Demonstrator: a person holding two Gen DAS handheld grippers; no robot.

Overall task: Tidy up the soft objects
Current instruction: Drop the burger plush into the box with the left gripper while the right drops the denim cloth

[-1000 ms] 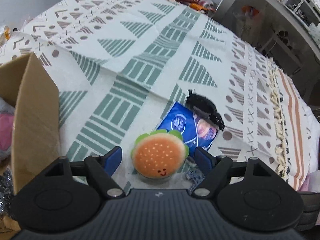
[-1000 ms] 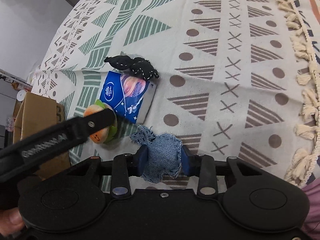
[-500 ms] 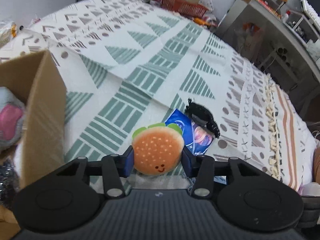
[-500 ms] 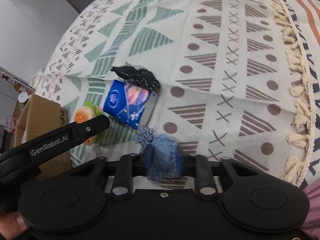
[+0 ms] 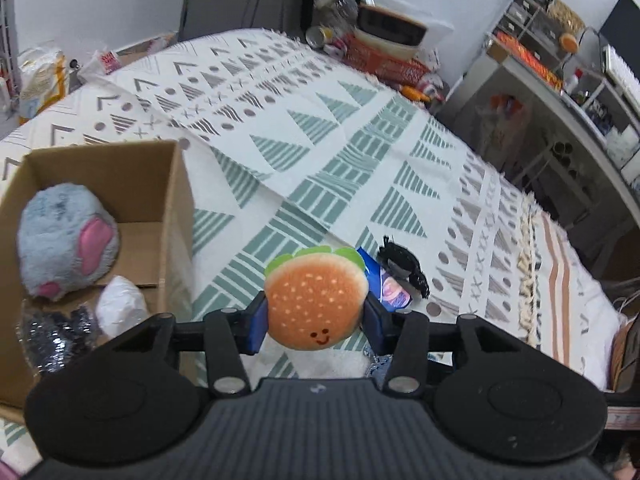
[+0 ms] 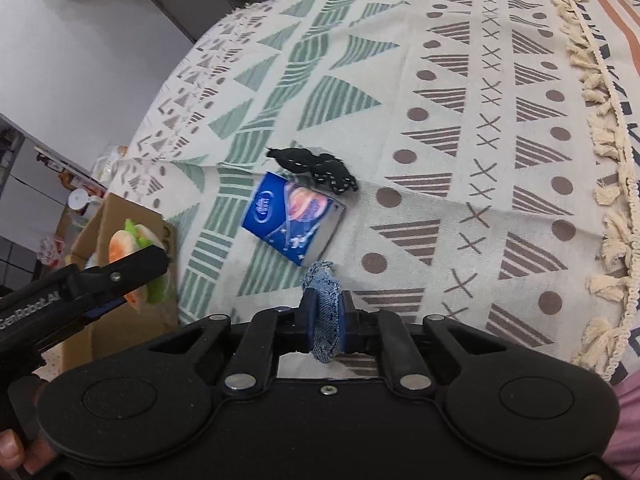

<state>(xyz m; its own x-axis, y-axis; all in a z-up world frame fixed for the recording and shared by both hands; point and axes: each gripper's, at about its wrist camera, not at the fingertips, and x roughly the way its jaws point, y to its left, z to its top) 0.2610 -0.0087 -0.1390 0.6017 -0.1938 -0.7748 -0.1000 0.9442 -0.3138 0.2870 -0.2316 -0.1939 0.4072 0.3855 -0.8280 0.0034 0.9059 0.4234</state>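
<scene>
My left gripper [image 5: 314, 320] is shut on a plush hamburger [image 5: 316, 302] with a smiling face, held above the patterned cloth [image 5: 340, 168]. The hamburger [image 6: 134, 258] also shows in the right wrist view, beside the cardboard box [image 6: 120, 220]. My right gripper [image 6: 326, 320] is shut on a scrap of blue denim [image 6: 324, 312], lifted off the cloth. On the cloth lie a blue tissue pack [image 6: 294, 220] and a black fabric piece [image 6: 316, 170] touching its far edge. The open cardboard box [image 5: 176, 208] at the left holds a grey-and-pink plush [image 5: 66, 240], a white wad [image 5: 120, 306] and something dark and shiny [image 5: 56, 338].
A tasselled fringe [image 6: 600, 152] runs along the cloth's right side. Beyond the far edge stand a red basket with bowls [image 5: 384, 52] and a cluttered metal shelf [image 5: 560, 80]. A person's hand [image 6: 16, 452] holds the left gripper.
My left gripper shut on the hamburger and lifted it toward the box. My right gripper tightened on the denim and raised it off the cloth.
</scene>
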